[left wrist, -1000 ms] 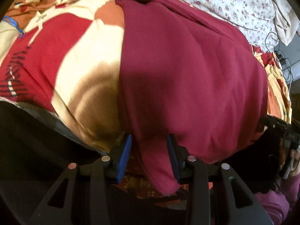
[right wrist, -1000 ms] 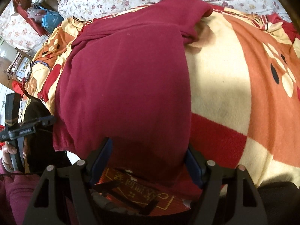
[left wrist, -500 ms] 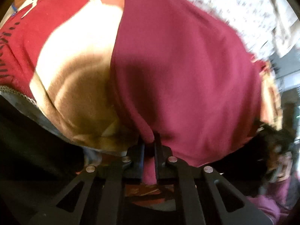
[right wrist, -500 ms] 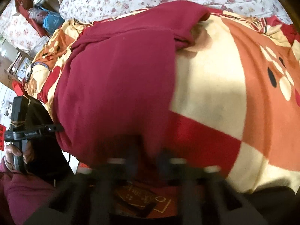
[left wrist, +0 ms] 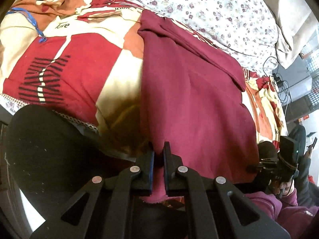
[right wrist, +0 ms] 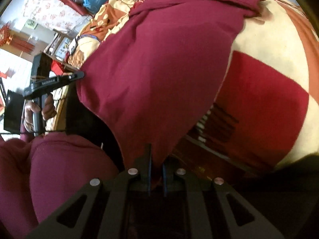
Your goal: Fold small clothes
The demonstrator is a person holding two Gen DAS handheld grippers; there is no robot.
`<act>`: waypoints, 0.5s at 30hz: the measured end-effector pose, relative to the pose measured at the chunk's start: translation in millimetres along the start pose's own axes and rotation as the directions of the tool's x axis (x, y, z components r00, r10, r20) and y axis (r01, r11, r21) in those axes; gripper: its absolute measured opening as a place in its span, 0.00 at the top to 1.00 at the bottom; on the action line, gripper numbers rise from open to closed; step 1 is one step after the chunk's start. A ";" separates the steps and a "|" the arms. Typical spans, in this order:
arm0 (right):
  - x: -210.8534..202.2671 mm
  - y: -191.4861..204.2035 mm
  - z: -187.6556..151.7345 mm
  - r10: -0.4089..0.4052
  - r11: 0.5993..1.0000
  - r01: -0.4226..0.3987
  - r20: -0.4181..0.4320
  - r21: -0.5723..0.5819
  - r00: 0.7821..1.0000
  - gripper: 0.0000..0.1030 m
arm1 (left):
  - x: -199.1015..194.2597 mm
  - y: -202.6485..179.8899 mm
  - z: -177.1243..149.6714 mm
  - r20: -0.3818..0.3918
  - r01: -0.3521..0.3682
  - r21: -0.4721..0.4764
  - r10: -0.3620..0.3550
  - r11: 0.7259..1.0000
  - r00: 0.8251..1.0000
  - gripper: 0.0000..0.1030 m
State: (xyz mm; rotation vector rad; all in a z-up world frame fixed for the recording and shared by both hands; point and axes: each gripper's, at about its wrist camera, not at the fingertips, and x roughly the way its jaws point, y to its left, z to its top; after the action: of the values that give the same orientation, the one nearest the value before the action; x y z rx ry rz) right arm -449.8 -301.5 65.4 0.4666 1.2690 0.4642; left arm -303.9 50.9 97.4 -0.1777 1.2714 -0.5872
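Left wrist view: left gripper point(left wrist: 158, 155), black two-finger tool with blue pads, jaws drawn narrow and clamped on the near hem of the dark maroon knit garment point(left wrist: 191, 91); a second ago these jaws stood wide on either side of that hem, so the pinch is new. Garment: lies spread over the red, cream and orange patterned fleece blanket point(left wrist: 79, 67), far end already turned back in a loose fold toward the floral bedsheet point(left wrist: 209, 12), near edge hanging off the blanket's front border. Right wrist view: right gripper point(right wrist: 156, 166), same make, jaws likewise narrow and gripping the garment's other near corner; a second ago they too were spread wide around the cloth. In this view the near corner of the garment point(right wrist: 159, 75) rises off the blanket in a taut peak toward the fingers, where before it lay flat against the blanket. The other tool, held in the person's hand point(right wrist: 37, 109), shows at the garment's left edge. Status, as a judgement: both near corners are now secured and the lift has begun, so the first fold is under way; the likely next need is to carry both corners evenly toward the garment's far end. Risk: uneven height between grippers would skew the fold line.
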 end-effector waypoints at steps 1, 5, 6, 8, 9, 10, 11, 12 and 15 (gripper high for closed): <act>-4.7 -0.6 4.2 0.022 1.000 -0.022 0.021 0.011 1.000 0.92 | -3.9 0.9 1.5 0.008 0.008 0.004 -0.008 1.000 1.000 1.00; -36.6 -4.4 22.2 0.092 0.995 -0.097 0.130 0.030 0.987 0.92 | -17.1 -7.4 20.8 0.067 0.040 0.016 -0.041 0.999 0.997 1.00; -46.4 -6.7 30.9 0.109 0.992 -0.117 0.169 0.038 0.979 0.92 | -20.1 -8.9 28.8 0.085 0.049 0.013 -0.050 0.999 0.995 1.00; -61.8 -11.3 46.8 0.117 0.990 -0.132 0.236 0.048 0.965 0.92 | -25.7 -11.3 47.1 0.121 0.068 0.008 -0.068 0.998 0.990 1.00; -68.8 -14.9 53.5 0.114 0.990 -0.132 0.263 0.051 0.958 0.92 | -28.4 -13.0 55.3 0.137 0.076 0.009 -0.077 0.997 0.988 1.00; -76.1 -17.9 62.4 0.108 0.990 -0.129 0.294 0.053 0.950 0.92 | -30.7 -15.4 63.6 0.155 0.086 0.014 -0.088 0.996 0.984 1.00; -82.2 -20.7 72.2 0.097 0.991 -0.121 0.321 0.054 0.942 0.92 | -33.3 -20.3 76.0 0.177 0.100 0.027 -0.104 0.995 0.979 1.00; -86.0 -22.6 79.8 0.087 0.992 -0.112 0.341 0.056 0.936 0.92 | -34.5 -23.5 84.7 0.191 0.106 0.036 -0.111 0.994 0.975 1.00; -100.2 -35.1 107.9 0.055 0.992 -0.098 0.414 0.083 0.909 0.92 | -33.7 -34.3 118.8 0.241 0.113 0.062 -0.124 0.992 0.962 1.00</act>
State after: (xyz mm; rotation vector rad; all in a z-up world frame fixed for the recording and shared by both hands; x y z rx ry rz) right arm -365.8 -395.5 149.3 0.6656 0.8701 0.3435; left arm -209.7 16.5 177.1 -0.2800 1.0115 -0.6761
